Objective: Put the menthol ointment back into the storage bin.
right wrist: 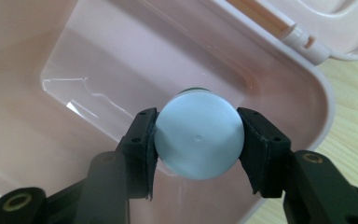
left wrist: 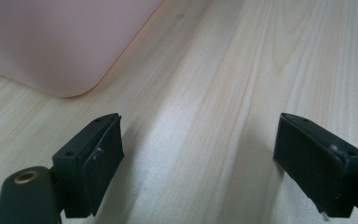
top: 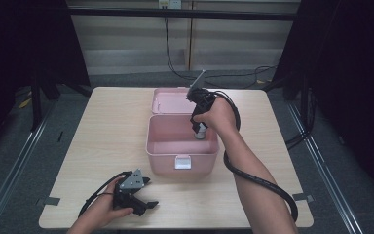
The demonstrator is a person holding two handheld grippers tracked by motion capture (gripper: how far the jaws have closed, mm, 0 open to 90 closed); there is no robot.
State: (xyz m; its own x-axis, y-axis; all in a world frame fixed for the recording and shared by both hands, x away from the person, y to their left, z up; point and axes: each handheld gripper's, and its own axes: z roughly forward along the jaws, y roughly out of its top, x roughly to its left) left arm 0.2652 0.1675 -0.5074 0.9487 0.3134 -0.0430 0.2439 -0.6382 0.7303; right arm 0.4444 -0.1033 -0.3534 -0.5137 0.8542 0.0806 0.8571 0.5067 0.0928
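- Small bottle [right wrist: 198,135] with pale blue cap is clamped by right gripper [right wrist: 198,140], inside the pink box [top: 151,146], near its right wall
- Bottle held upright, long axis vertical, cap facing up
- Judged nearly placed: release and lid [top: 168,101] closing left
- Left gripper [left wrist: 198,163] spread wide, nothing held, on table [left wrist: 242,70] in front of the box

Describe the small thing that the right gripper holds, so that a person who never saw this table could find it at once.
In the middle of the wooden table stands an open pink box with its lid laid back. Over the right side of the box, the right gripper is shut on a small bottle. It has a round pale blue cap and is the one thing over the box's inside.
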